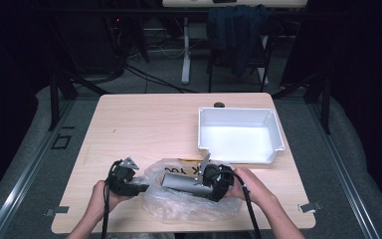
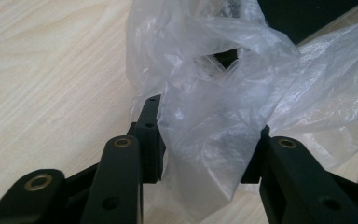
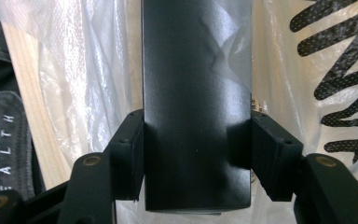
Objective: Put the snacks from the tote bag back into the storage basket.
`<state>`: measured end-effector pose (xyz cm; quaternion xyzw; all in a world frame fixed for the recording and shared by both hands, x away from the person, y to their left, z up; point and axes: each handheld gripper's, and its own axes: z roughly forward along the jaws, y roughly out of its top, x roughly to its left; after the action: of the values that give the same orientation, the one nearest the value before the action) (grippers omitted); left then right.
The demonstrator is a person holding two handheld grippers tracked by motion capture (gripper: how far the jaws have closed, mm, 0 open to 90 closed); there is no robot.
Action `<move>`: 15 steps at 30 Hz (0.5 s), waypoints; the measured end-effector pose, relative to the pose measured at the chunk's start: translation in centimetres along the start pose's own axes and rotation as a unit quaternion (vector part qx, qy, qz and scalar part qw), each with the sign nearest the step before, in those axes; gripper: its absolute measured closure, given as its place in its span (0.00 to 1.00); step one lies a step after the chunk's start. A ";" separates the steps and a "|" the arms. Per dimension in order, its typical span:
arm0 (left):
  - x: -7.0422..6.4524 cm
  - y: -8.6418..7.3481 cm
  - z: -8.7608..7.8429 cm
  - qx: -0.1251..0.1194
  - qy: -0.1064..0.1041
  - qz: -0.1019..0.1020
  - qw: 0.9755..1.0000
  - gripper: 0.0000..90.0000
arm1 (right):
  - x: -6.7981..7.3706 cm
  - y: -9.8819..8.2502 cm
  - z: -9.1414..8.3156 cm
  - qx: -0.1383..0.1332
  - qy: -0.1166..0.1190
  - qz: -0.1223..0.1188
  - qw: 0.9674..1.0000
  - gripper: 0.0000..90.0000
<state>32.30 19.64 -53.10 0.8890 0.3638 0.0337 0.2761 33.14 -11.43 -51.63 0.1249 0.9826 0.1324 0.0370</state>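
A crumpled clear plastic bag lies at the table's front middle. A dark grey metal bar rests level inside the bag's mouth. My right gripper comes in from the right and is shut on the bar's end. In the right gripper view both pads press the bar on its sides, with my right gripper around it and bag film behind. My left gripper sits at the bag's left edge. In the left gripper view a bunched fold of the bag fills my left gripper, touching both pads.
A white tray stands at the back right of the wooden table, a small black knob just behind it. The bag bears black printed letters. Black fabric with white lettering lies beside the bag. A chair with a dark jacket stands beyond the table.
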 end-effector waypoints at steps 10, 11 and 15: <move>-0.1 -0.1 -0.2 -0.004 -0.001 0.004 1.000 0.61 | 0.2 -0.1 -3.1 -0.055 -0.004 0.009 0.998 0.48; -0.2 0.0 -0.3 -0.008 0.002 0.005 1.000 0.56 | 0.3 -0.1 -3.4 -0.058 -0.006 0.011 0.998 0.48; -0.6 0.0 -0.7 -0.017 0.013 0.011 1.000 0.35 | 0.2 -0.1 -4.6 -0.060 -0.010 0.010 0.998 0.48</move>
<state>31.66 19.62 -52.42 0.8874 0.3574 0.0546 0.2860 32.46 -12.63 -47.26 0.1339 0.9711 0.1902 0.0532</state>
